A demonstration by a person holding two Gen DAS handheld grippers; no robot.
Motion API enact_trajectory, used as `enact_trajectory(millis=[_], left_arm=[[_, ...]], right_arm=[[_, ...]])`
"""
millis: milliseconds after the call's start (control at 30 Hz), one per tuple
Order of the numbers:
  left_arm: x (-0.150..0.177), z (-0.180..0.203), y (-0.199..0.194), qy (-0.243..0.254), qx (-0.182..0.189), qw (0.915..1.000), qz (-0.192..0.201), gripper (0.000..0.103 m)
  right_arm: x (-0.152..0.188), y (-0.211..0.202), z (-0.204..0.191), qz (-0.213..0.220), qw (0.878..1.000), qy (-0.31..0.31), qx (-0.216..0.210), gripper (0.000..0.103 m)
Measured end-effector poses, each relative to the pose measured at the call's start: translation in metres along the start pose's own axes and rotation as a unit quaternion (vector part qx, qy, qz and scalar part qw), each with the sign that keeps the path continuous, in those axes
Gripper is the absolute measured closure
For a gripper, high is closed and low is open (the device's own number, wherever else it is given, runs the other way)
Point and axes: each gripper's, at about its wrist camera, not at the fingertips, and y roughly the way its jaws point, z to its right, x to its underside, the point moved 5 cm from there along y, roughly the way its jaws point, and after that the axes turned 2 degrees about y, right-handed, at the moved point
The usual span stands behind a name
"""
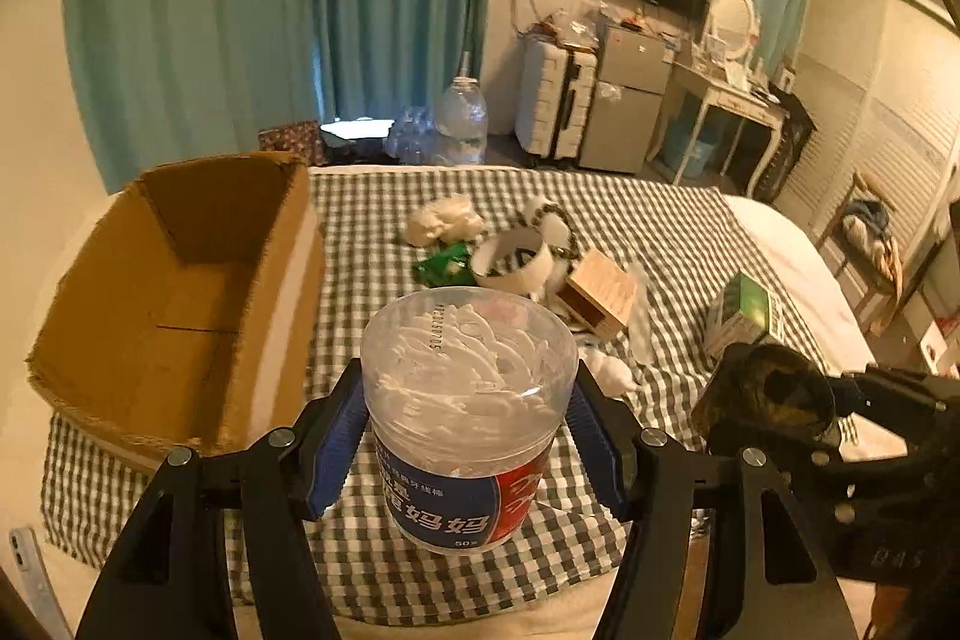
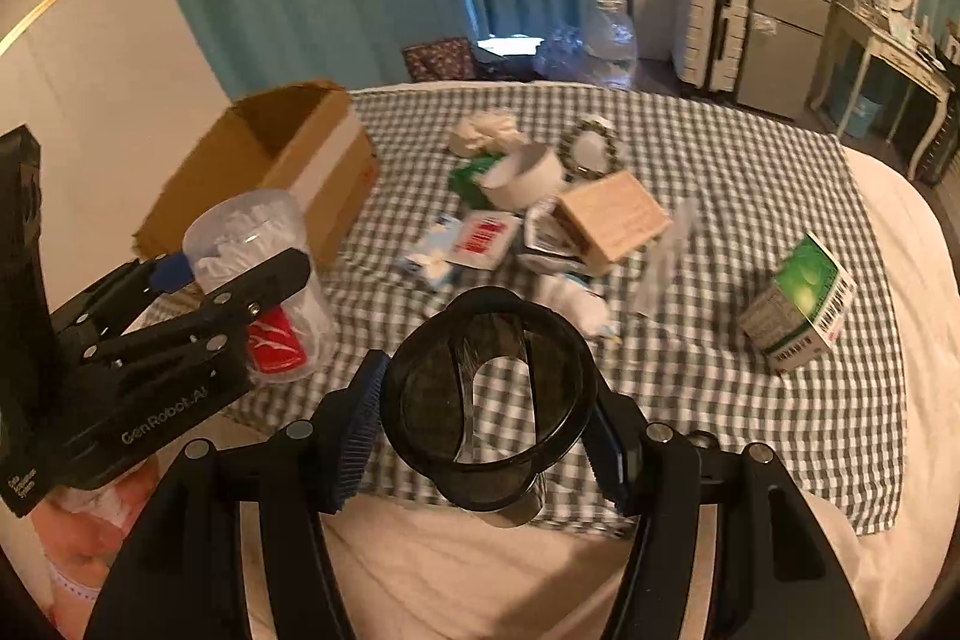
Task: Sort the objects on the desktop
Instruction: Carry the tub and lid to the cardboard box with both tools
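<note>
My left gripper (image 1: 468,433) is shut on a clear plastic jar (image 1: 468,388) full of white picks, with a blue and red label, held above the checked cloth (image 1: 660,232). From the right wrist view the same jar (image 2: 252,226) and left gripper (image 2: 234,271) hang at the left, beside the open cardboard box (image 2: 282,148). My right gripper (image 2: 486,439) is shut on a dark tinted cup (image 2: 489,388), its mouth facing the camera. That cup (image 1: 774,394) shows at the right of the left wrist view. The empty box (image 1: 180,292) lies left of the jar.
On the cloth lie crumpled tissue (image 2: 486,130), a white round tub (image 2: 528,172), a wooden box (image 2: 612,214), a red and white sachet (image 2: 486,232), a green carton (image 2: 798,298) and a green packet (image 1: 444,265). Beyond the bed stand water bottles, a suitcase and a fridge.
</note>
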Motion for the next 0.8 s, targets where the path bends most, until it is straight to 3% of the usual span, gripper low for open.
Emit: enact_trajectory(millis=[300,433,800], left_arm=[[-0.015,-0.06,-0.033,-0.049,-0.046,0.9973,0.029,0.038],[-0.017,-0.086,-0.046,-0.057,-0.085,0.9937,0.045,0.038],[-0.015,-0.14,-0.047,-0.092,-0.114,0.9883,0.044,0.038]], right_arm=[[-0.027,-0.005,-0.05,0.009,0.999,-0.031,-0.044,0.043],[-0.035,-0.001,-0.071,0.01,0.997,-0.046,-0.058,0.043],[-0.059,0.019,-0.129,0.005,0.991,-0.08,-0.106,0.043]])
